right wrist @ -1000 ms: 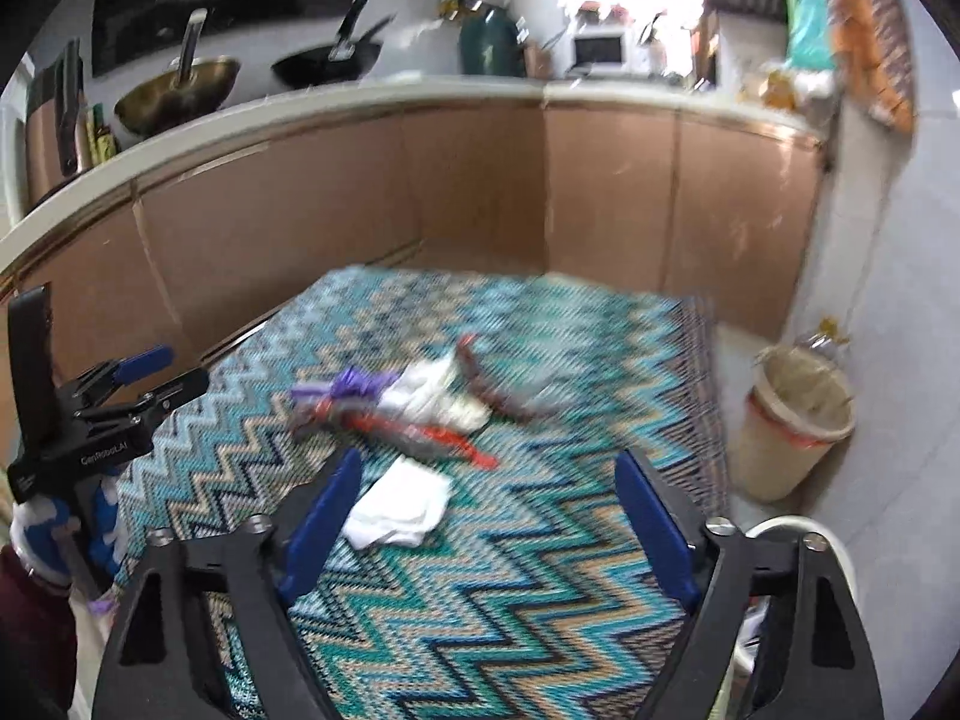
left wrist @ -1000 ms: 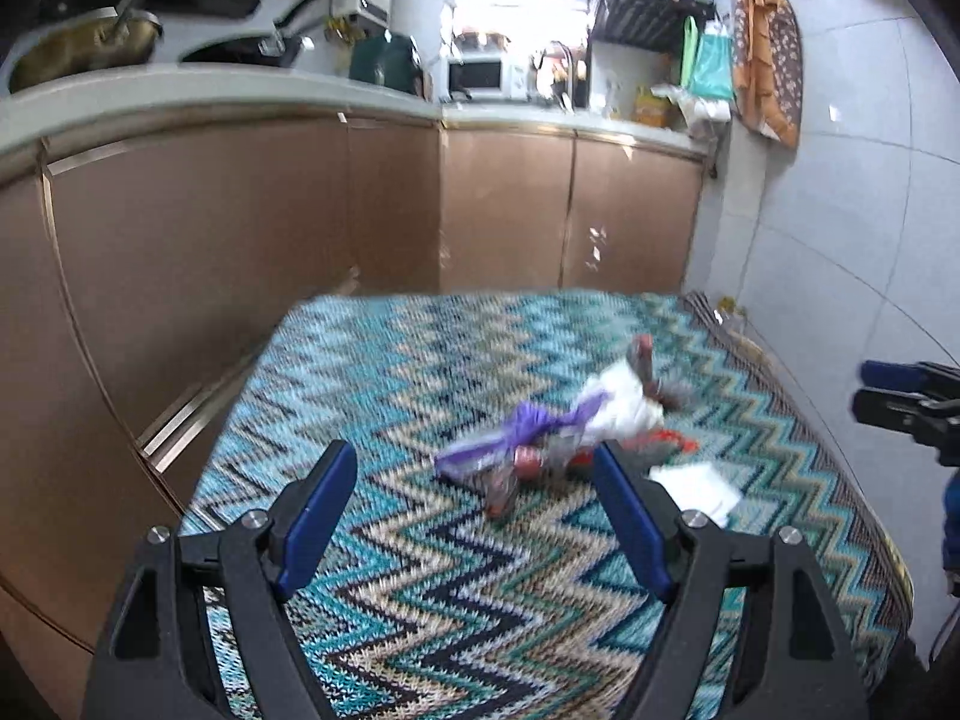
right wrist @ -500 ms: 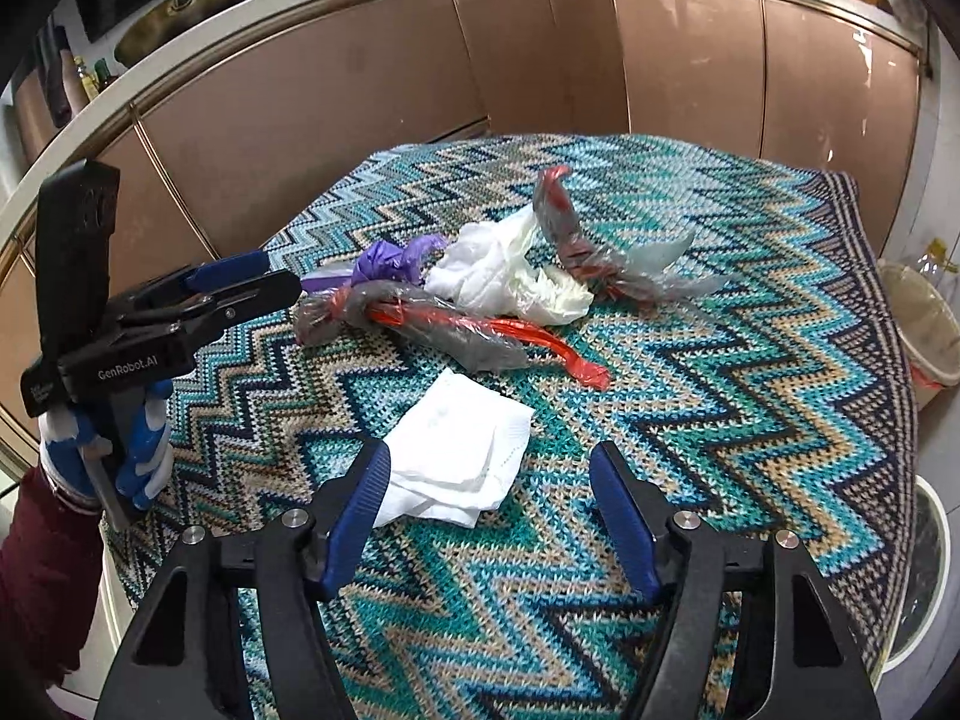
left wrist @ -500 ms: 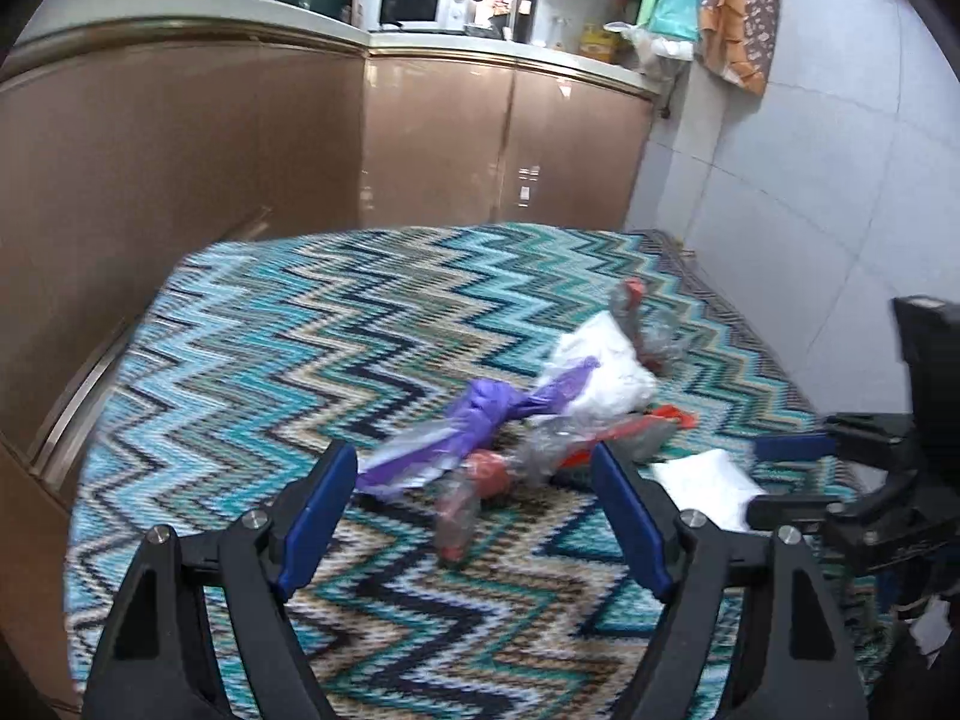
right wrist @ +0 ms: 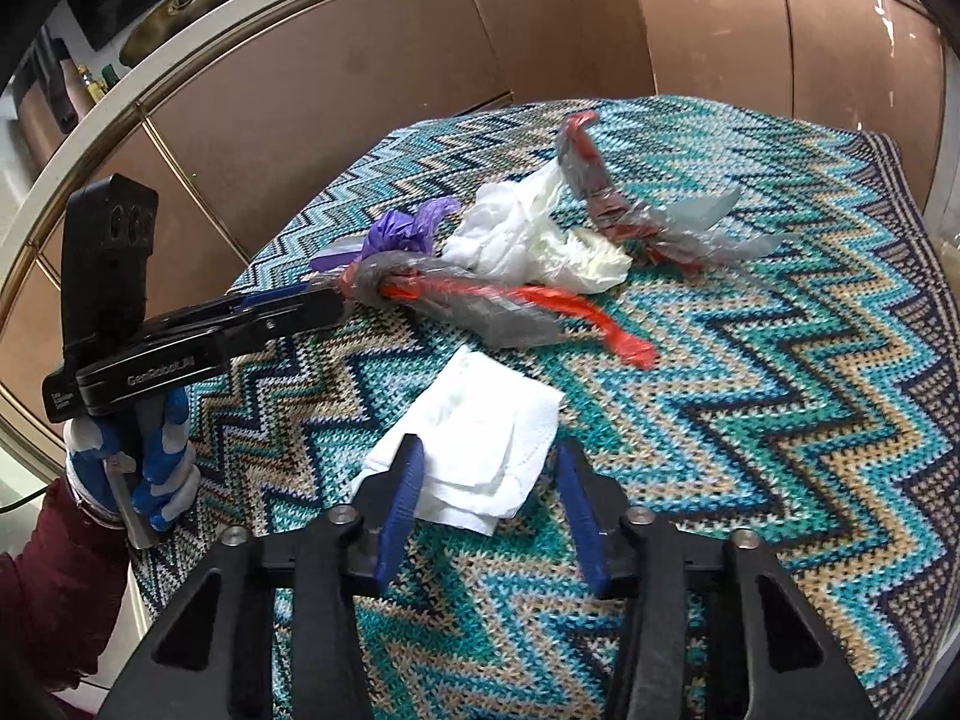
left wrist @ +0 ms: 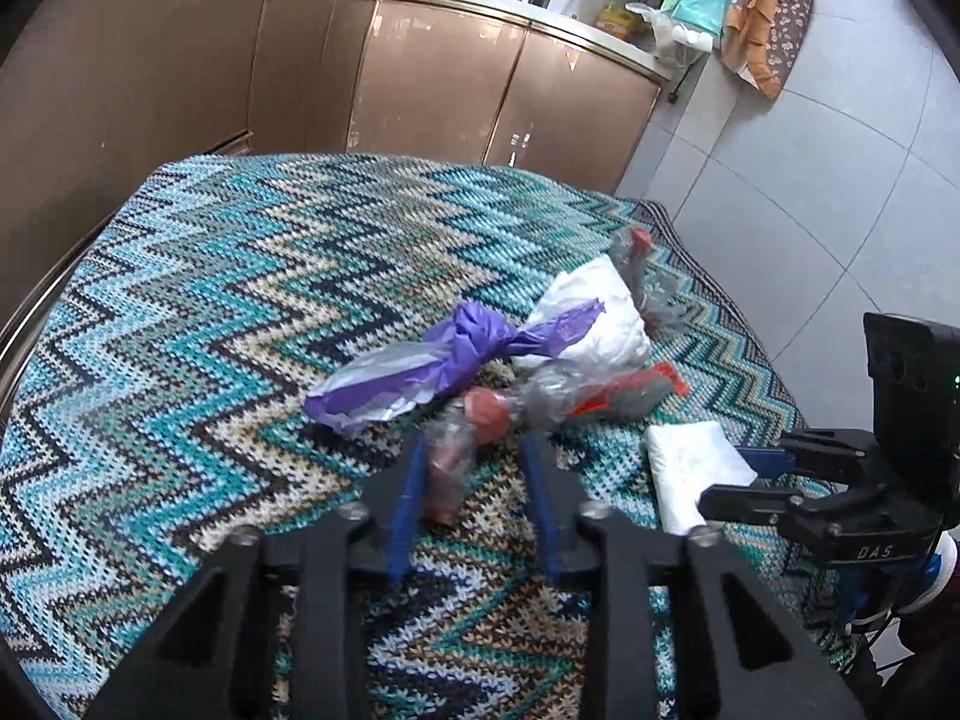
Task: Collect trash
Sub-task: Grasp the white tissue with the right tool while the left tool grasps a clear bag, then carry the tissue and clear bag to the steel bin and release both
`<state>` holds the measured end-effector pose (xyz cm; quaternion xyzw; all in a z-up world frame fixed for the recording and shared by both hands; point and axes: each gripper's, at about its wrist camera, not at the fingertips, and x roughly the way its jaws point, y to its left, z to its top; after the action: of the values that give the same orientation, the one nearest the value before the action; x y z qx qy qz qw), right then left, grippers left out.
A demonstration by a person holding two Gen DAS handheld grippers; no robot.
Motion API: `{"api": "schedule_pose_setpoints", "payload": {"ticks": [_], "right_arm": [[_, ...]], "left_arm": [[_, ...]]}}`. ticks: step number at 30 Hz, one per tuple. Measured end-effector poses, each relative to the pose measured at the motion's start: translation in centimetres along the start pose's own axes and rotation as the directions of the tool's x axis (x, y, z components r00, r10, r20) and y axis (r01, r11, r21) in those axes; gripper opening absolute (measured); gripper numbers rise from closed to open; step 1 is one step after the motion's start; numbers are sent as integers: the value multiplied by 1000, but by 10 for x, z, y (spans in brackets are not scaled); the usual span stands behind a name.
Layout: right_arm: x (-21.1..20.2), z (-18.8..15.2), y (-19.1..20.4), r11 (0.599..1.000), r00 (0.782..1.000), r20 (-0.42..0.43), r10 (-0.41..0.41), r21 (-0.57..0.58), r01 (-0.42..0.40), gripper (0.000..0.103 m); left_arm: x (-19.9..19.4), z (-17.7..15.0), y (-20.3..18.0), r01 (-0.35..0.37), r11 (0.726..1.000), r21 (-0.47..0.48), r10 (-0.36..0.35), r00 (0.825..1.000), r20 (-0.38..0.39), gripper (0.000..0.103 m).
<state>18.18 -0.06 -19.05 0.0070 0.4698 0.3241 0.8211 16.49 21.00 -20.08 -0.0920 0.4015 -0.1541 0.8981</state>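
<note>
1. a table covered with a knitted zigzag cloth (right wrist: 780, 372) in teal, navy and cream fills both views, with brown kitchen cabinet fronts (left wrist: 432, 78) on its far side.
2. a heap of trash lies near the middle of the cloth: a twisted purple plastic bag (left wrist: 456, 354), a crumpled white plastic bag (right wrist: 528, 240), and grey-clear plastic wrap twisted around red strips (right wrist: 480, 300).
3. the left gripper (left wrist: 474, 462) reaches into the near end of the heap; its blue jaws are narrowing, with a clear twist of wrap holding something reddish (left wrist: 456, 450) between them. whether they grip it yet is unclear.
4. a folded white paper tissue (right wrist: 480, 438) lies flat, nearer than the heap and apart from it.
5. the right gripper (right wrist: 489, 480) is over the tissue's near edge, jaws narrowing on either side of it, not clearly pinching.
6. a hand in a blue and white glove (right wrist: 138, 462) holds the left gripper's handle.
</note>
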Motion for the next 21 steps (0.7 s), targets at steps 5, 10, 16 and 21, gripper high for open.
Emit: {"api": "schedule_pose_setpoints", "payload": {"ticks": [5,10,16,21], "right_arm": [[-5,-5,1,1000,1000,9,9,2,-9,10],[-18,-9,0,1000,1000,27,3,-2,-3,4],[-44,-13,2,1000,997,72,-12,-11,13,4],[-74,-20,-1,1000,992,123,-29,-5,30,4]], "left_arm": [[-1,-6,-5,2,1000,8,-2,1000,-7,9],[-11,-14,-16,4,1000,4,-4,1000,7,7],[-34,-21,-29,0,1000,-16,0,999,38,7],[-53,-23,-43,-4,1000,-17,5,998,62,7]]}}
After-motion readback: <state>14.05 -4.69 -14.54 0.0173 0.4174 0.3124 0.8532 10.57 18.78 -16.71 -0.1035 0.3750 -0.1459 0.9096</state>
